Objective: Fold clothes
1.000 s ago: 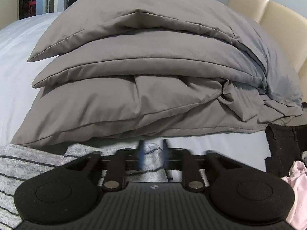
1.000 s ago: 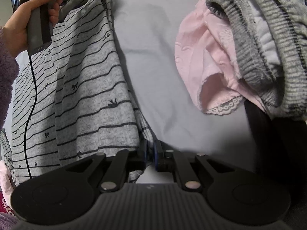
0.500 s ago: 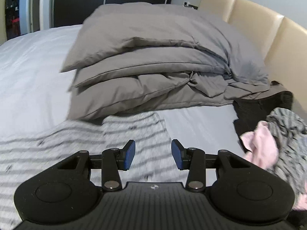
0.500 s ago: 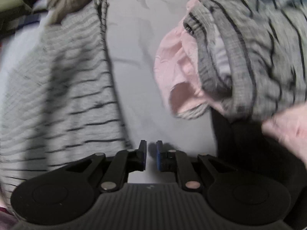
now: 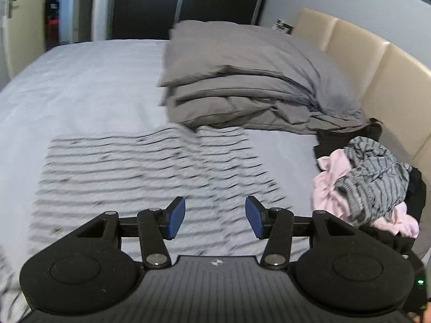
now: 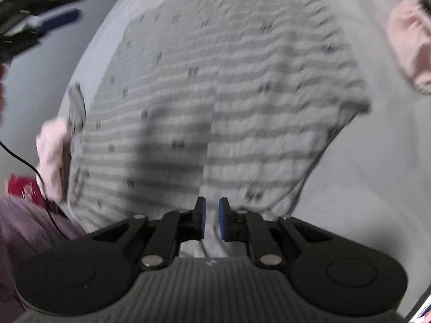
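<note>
A grey garment with thin dark stripes (image 5: 134, 167) lies spread flat on the white bed sheet (image 5: 80, 80). My left gripper (image 5: 215, 218) hovers above its near part. Its jaws are opening and nothing is between the blue pads. In the right wrist view the same garment (image 6: 215, 94) fills the frame, blurred by motion. My right gripper (image 6: 212, 220) stands over the garment's near edge. Only a narrow gap parts its pads, and the cloth showing in that gap is not pinched. The left gripper (image 6: 40, 21) shows as a blur at the upper left.
A pile of clothes (image 5: 369, 185), pink, grey-striped and black, lies at the right by the beige headboard (image 5: 390, 80). A folded grey duvet (image 5: 242, 86) takes the back of the bed. A pink cloth (image 6: 54, 148), a black cable and a purple sleeve (image 6: 24, 228) are at the left.
The left gripper let go of the striped garment, opened and drew back and up from the duvet. The right gripper swung left from the clothes pile to over the garment.
</note>
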Demonstrator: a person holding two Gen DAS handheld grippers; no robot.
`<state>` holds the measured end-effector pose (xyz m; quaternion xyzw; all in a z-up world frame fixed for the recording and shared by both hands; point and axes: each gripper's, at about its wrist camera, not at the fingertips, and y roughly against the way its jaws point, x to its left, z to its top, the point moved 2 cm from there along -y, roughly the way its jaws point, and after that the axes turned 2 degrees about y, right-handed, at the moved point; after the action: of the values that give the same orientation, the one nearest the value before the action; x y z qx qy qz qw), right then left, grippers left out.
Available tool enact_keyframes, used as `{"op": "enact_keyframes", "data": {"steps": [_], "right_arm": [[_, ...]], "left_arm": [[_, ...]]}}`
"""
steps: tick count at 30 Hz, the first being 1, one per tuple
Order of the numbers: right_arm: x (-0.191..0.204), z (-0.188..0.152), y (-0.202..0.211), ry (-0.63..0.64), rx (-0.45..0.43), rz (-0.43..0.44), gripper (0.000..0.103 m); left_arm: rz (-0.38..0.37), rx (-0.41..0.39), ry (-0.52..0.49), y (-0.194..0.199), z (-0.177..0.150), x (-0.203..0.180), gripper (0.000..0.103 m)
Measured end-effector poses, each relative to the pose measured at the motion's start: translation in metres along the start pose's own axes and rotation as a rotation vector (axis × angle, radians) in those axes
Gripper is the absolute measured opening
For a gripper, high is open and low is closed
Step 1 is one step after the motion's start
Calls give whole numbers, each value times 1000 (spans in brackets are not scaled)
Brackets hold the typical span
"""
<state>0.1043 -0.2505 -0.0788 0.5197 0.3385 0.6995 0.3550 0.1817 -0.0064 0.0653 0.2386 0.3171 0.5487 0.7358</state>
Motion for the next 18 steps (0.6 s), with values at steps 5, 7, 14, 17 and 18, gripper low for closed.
{"op": "enact_keyframes", "data": {"steps": [5, 7, 14, 17, 18], "right_arm": [[-6, -21, -21, -18, 59, -77, 13], [-1, -19, -14, -24, 37, -80, 14], [47, -9, 15, 83, -97, -96, 35], [68, -9, 14, 113, -121, -100, 41], [75, -9, 11, 117, -127, -98, 41]], "left_arm": [[94, -21, 76, 60, -26, 57, 51], [140, -27, 113, 82, -37, 83, 53], [318, -49, 230, 128, -83, 178, 58], [371, -51, 282, 131, -96, 220, 58], [379, -54, 301, 130, -98, 233, 57]]}}
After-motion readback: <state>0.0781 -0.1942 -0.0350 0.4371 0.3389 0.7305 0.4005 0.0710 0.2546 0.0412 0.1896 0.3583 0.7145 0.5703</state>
